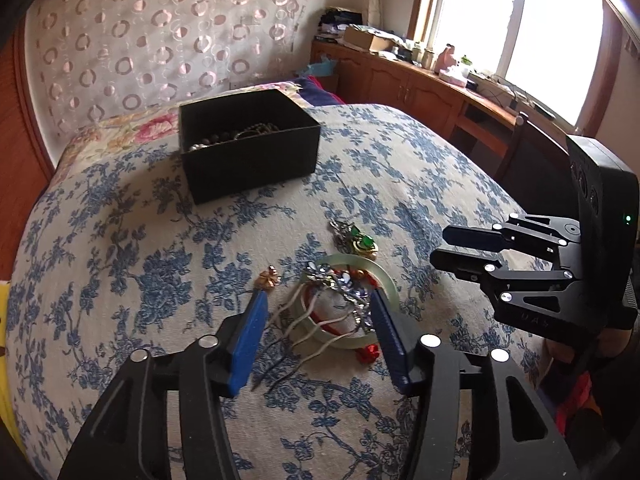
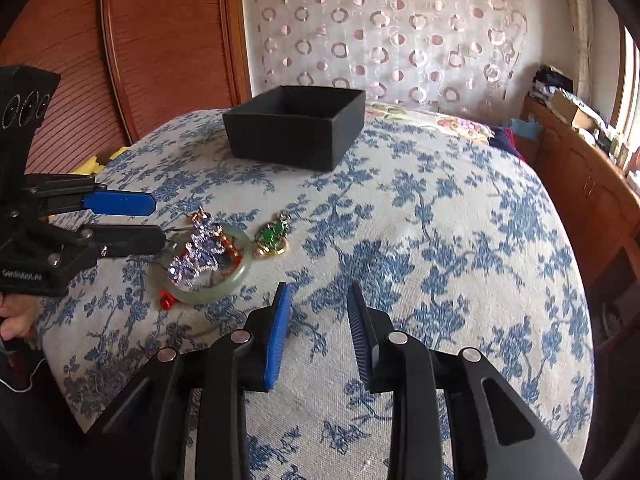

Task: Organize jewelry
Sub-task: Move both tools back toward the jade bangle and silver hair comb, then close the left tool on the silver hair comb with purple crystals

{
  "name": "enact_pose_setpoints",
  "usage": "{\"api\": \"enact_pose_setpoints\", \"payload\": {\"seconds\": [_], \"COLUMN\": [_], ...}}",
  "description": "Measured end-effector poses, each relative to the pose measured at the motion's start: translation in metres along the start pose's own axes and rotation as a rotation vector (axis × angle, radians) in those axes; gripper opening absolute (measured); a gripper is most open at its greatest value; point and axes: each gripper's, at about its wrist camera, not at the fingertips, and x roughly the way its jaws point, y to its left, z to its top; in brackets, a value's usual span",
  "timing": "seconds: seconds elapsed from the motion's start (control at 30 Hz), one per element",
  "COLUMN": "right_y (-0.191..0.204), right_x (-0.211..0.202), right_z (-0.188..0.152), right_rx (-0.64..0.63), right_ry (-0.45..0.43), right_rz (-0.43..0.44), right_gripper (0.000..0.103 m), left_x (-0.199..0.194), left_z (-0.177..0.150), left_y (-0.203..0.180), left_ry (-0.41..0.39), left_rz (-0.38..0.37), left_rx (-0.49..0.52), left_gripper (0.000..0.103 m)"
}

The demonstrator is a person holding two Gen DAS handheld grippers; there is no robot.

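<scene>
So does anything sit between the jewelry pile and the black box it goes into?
Nothing visible does. Between the pile around the jade bangle and the open black box lies only bare floral bedspread.

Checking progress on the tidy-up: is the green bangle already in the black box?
No, the green bangle lies on the bedspread, short of the black box.

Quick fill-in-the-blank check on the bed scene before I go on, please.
1. The jewelry lies on a bedspread printed with ____ flowers.
2. The black box has no ____ on it.
3. The sparkly hair comb lies across a pale green ____.
4. The left tongs and right tongs are both ____.

Missing words: blue; lid; bangle; open
</scene>
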Motion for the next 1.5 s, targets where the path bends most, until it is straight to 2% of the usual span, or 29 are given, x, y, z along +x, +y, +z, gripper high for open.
{"api": "enact_pose_setpoints", "payload": {"seconds": [0.17, 0.27, 0.5, 1.1, 1.23, 1.33, 1.5], "right_y": [-0.003, -0.008, -0.001, 0.001, 0.001, 0.001, 0.001], "right_x": [0.000, 0.000, -0.004, 0.000, 0.003, 0.003, 0.003], "right_z": [-0.003, -0.004, -0.006, -0.005, -0.007, -0.007, -0.006], "right_rx": [0.015, 0.053, 0.017, 0.002, 0.003, 0.005, 0.003], "right_ry": [-0.001, -0.007, -0.034, -0.023, -0.019, -0.018, -0.017], "right_rz": [0.003, 0.005, -0.039, -0.040, -0.037, -0.036, -0.040], "right_gripper": [0.032, 0.032, 0.032, 0.032, 0.032, 0.032, 0.032], "left_x": [0.009, 0.016, 0.029, 0.034, 0.031, 0.024, 0.017], "left_z": [0.005, 0.006, 0.007, 0.002, 0.000, -0.002, -0.009], "left_y": [-0.012, -0.016, -0.016, -0.019, -0.021, -0.020, -0.022], "left_ry": [0.015, 0.035, 0.080, 0.096, 0.086, 0.065, 0.048], "left_rz": [0.028, 0.032, 0.033, -0.006, -0.004, -0.001, 0.019], "left_rx": [0.055, 0.075, 0.087, 0.103, 0.110, 0.112, 0.127], "left_gripper": [0.065, 0.066, 0.066, 0.066, 0.062, 0.053, 0.053]}}
